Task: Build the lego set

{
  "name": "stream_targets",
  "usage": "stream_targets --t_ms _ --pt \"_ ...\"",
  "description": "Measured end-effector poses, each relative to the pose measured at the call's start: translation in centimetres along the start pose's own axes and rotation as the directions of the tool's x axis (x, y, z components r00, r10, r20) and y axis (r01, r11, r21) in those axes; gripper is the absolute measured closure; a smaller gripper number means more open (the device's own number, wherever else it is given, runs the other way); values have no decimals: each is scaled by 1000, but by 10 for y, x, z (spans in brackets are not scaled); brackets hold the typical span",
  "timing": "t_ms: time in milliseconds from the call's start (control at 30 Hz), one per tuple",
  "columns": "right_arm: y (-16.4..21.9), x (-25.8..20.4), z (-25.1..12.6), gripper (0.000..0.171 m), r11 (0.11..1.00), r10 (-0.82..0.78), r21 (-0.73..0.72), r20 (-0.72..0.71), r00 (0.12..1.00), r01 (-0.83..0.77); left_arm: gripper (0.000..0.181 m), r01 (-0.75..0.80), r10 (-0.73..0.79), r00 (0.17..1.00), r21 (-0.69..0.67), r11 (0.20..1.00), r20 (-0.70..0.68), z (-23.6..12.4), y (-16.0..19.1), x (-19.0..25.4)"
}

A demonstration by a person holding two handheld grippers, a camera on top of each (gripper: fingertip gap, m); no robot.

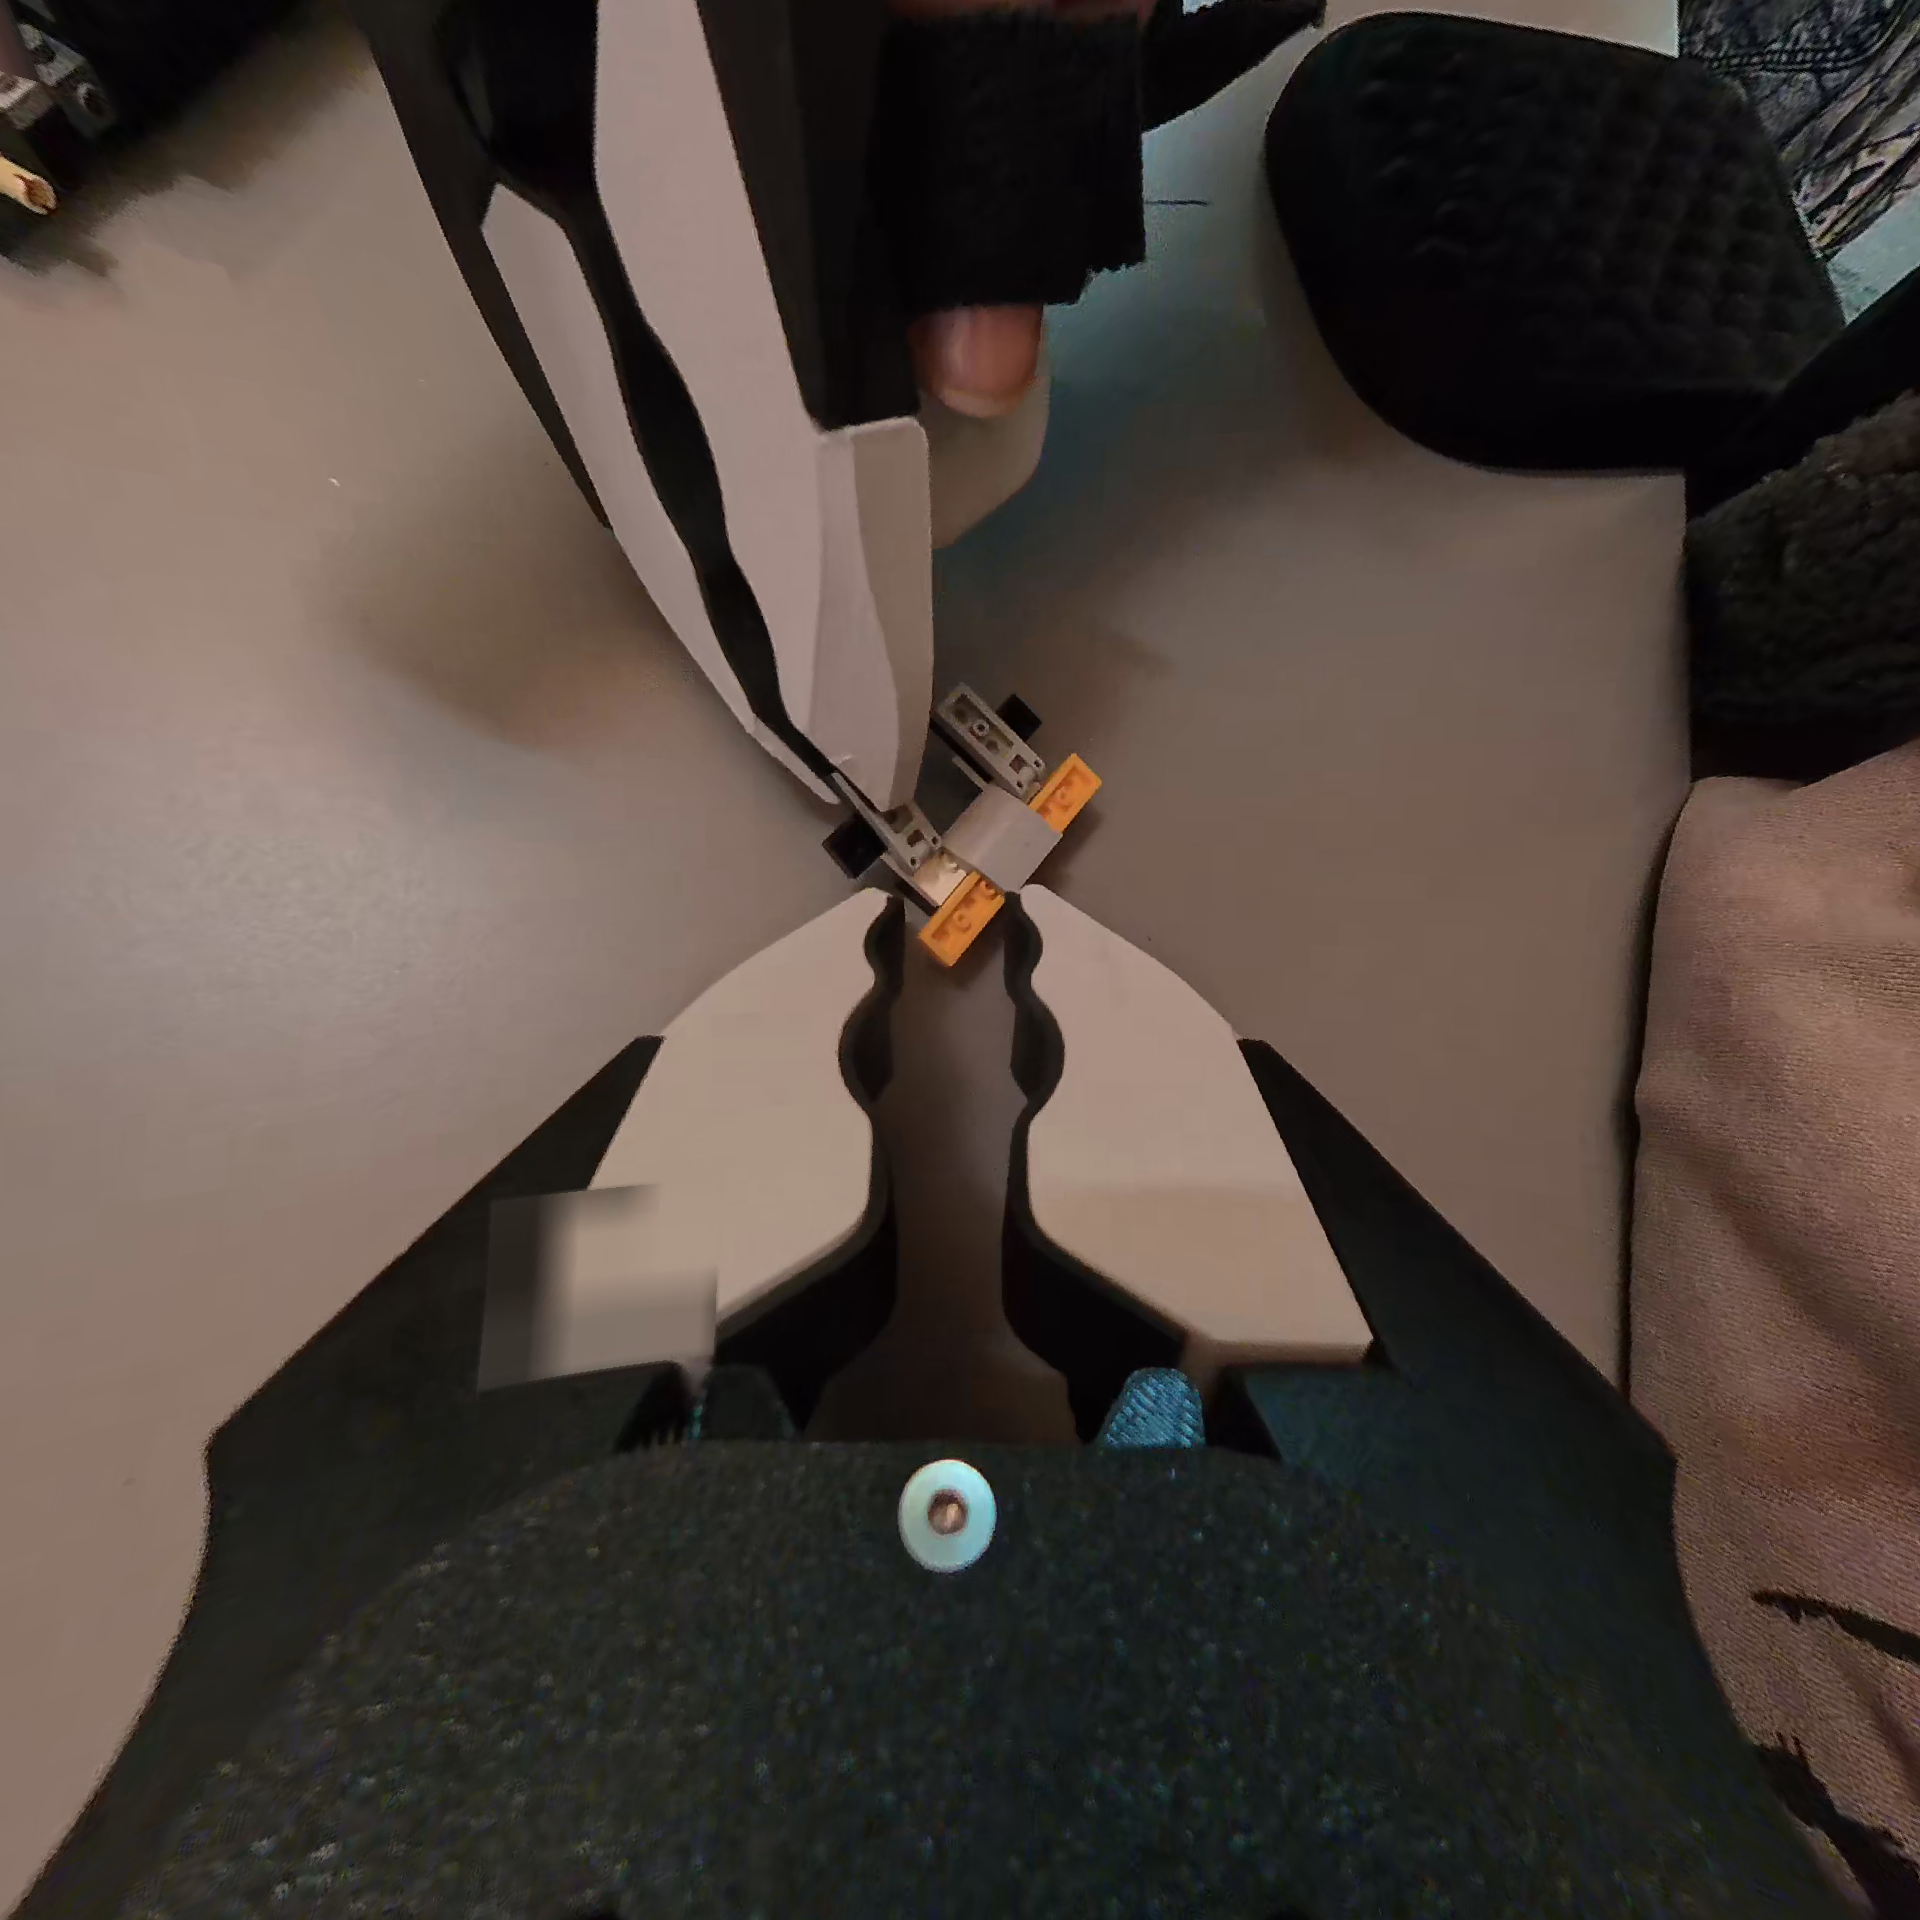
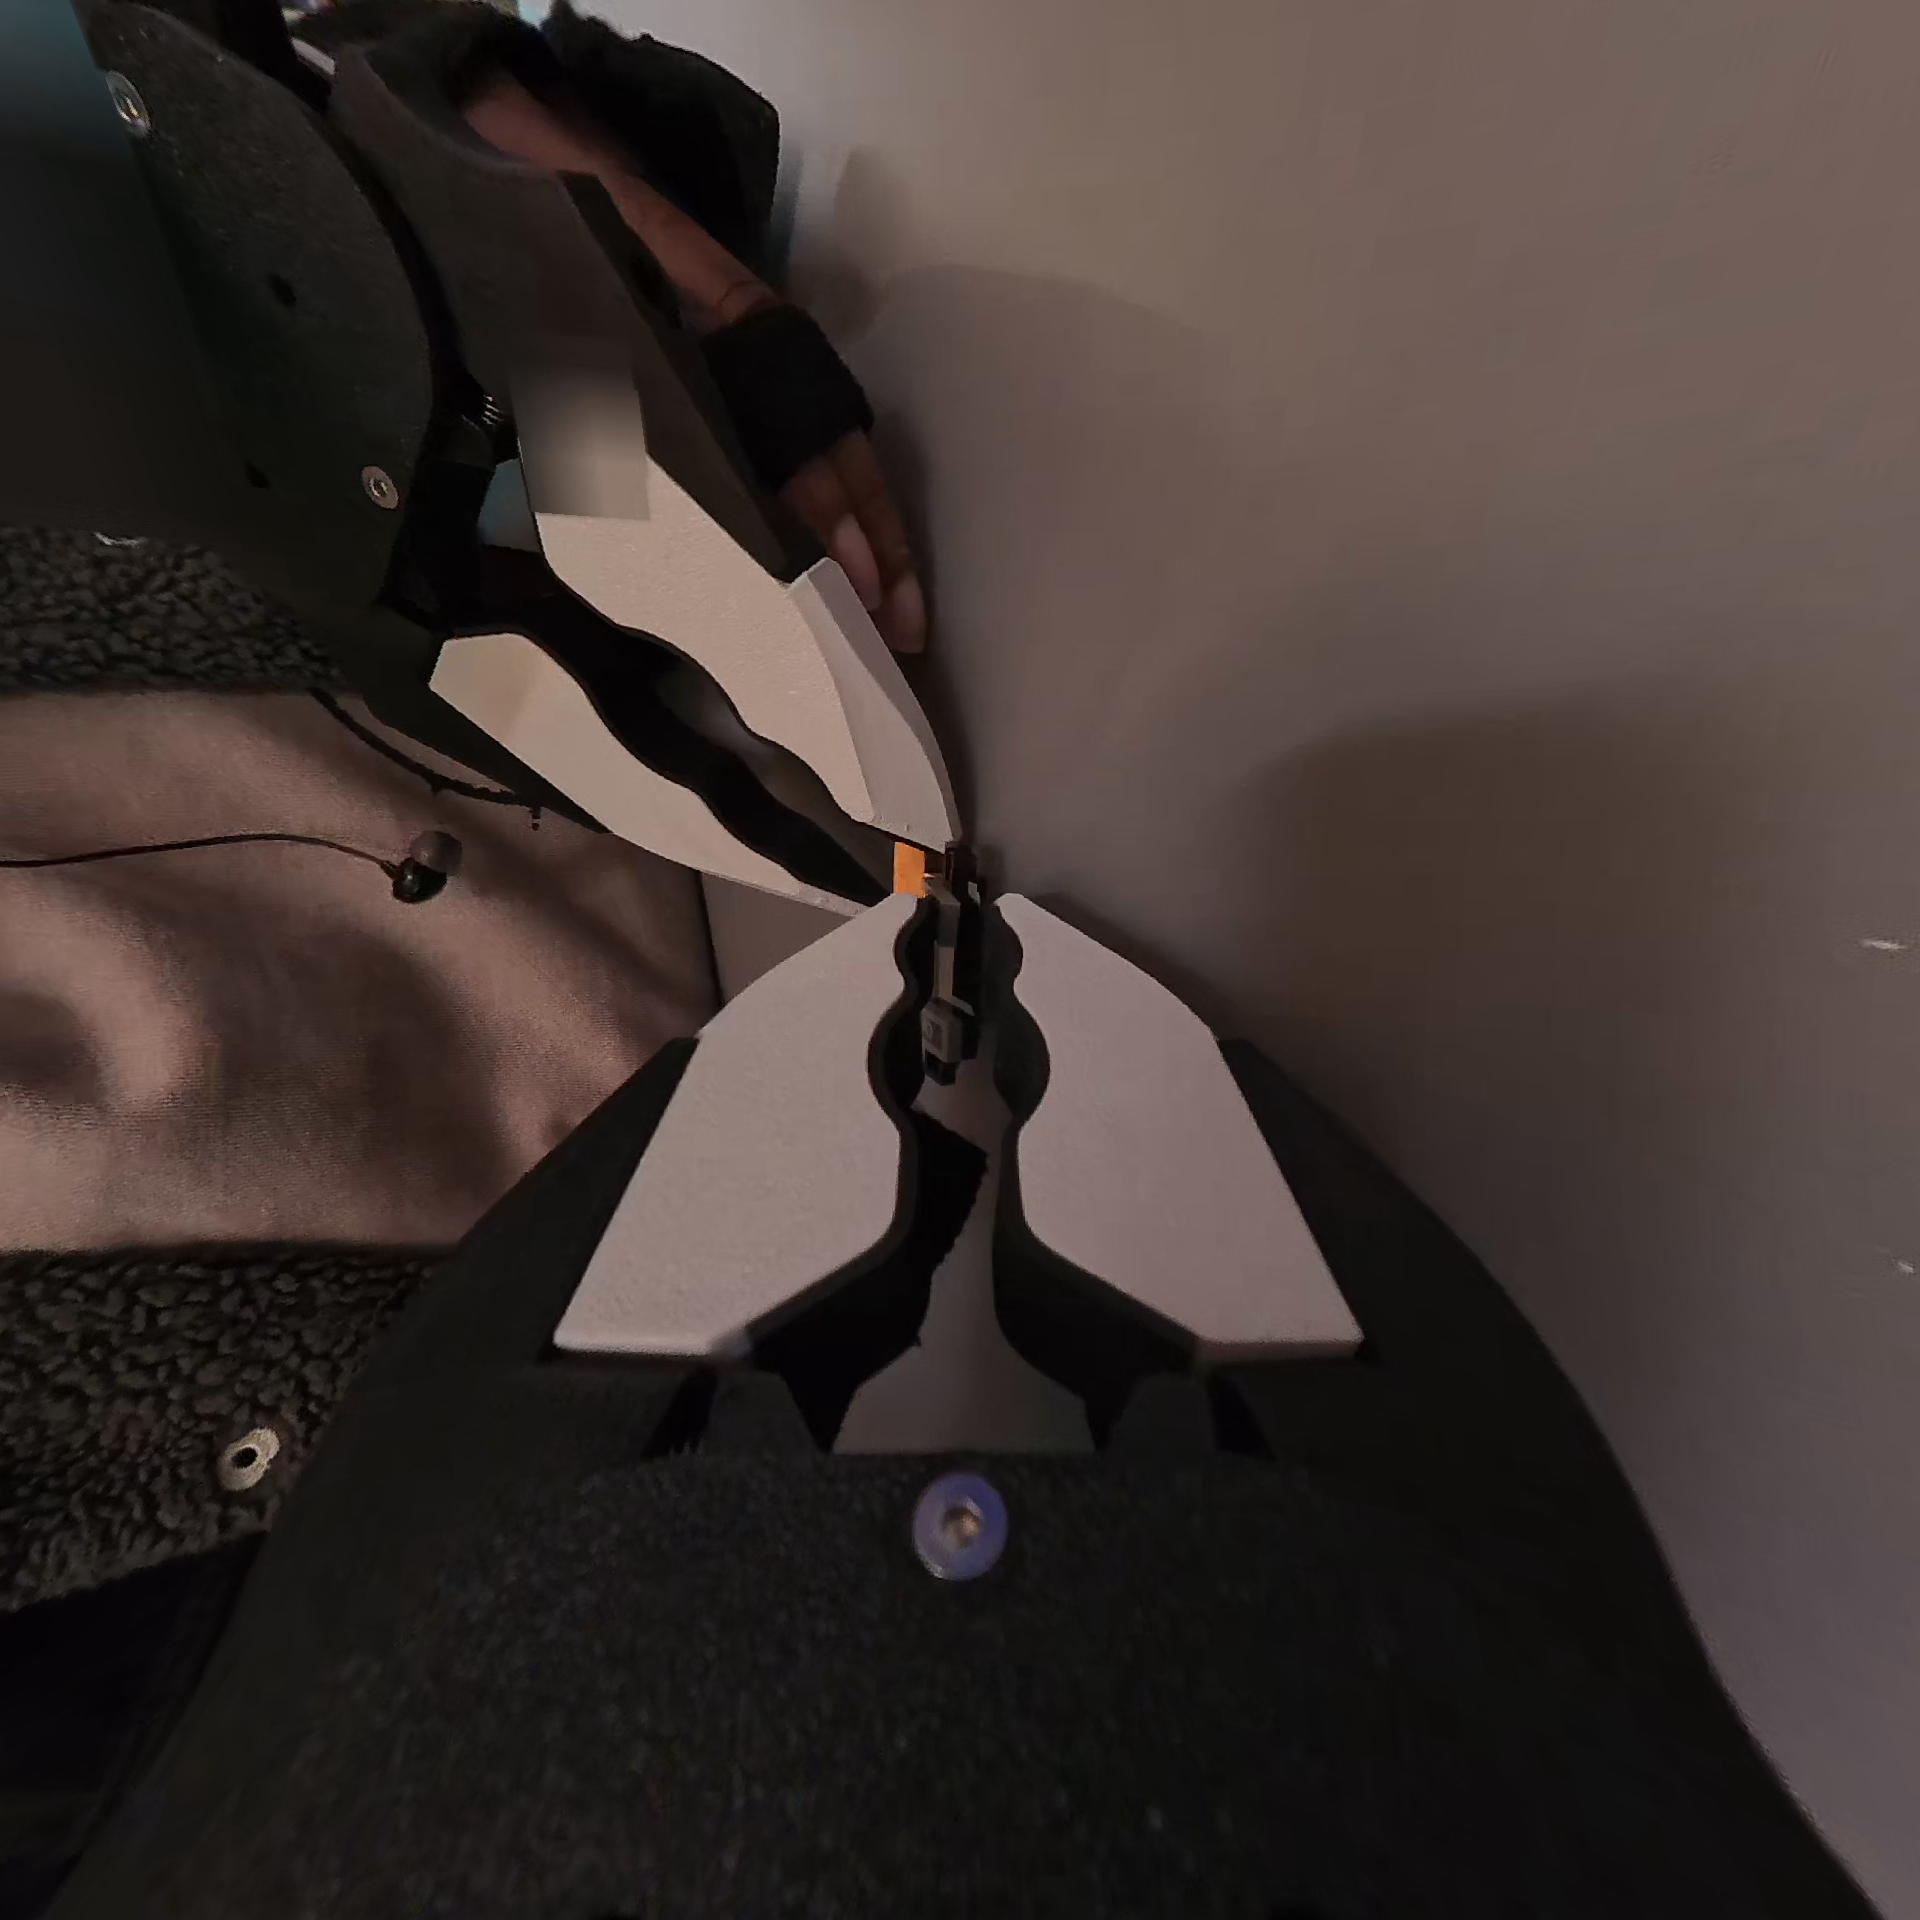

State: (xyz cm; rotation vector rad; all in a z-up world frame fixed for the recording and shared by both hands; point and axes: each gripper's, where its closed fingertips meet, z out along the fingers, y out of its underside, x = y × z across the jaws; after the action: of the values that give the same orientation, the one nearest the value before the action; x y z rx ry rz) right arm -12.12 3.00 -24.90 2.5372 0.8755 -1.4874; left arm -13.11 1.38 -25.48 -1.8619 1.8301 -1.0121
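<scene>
Pinching one small lego build (image 1: 977, 831) between both grippers, left gripper (image 1: 951, 902) and right gripper (image 2: 958, 902) each clamped on it; twisting risks popping pieces apart.

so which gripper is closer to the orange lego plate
Left. The left gripper has its fingertips closed around the near end of the orange plate. The right gripper comes in from above and pinches a grey piece beside the plate.

Lego assembly (image 2: 948, 971) mostly hidden between right gripper (image 2: 958, 902) fingers; only a sliver of orange plate (image 2: 907, 867) shows. In left wrist view, assembly's black pieces (image 1: 850, 850) partly covered; contact unclear.
</scene>
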Motion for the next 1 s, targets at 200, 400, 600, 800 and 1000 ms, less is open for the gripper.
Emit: stream_targets --t_ms 200,400,600,800,1000 --pt "2 -3 0 163 999 -37 -2 66 997 38 164 -12 12 1000 -23 1000 13 1 3 0" --pt "5 -6 1 163 998 -55 -14 86 995 57 162 -26 27 1000 -25 999 16 1 3 0" --pt "3 -9 3 163 999 -47 -17 117 992 50 164 -45 45 999 -21 999 24 1 4 0" --pt "6 -6 5 163 997 -23 -66 95 995 30 163 -47 48 998 -13 999 33 -1 4 -3" --pt "5 -4 3 163 997 16 -79 95 995 -9 164 -56 56 997 -6 998 46 -1 4 -4"
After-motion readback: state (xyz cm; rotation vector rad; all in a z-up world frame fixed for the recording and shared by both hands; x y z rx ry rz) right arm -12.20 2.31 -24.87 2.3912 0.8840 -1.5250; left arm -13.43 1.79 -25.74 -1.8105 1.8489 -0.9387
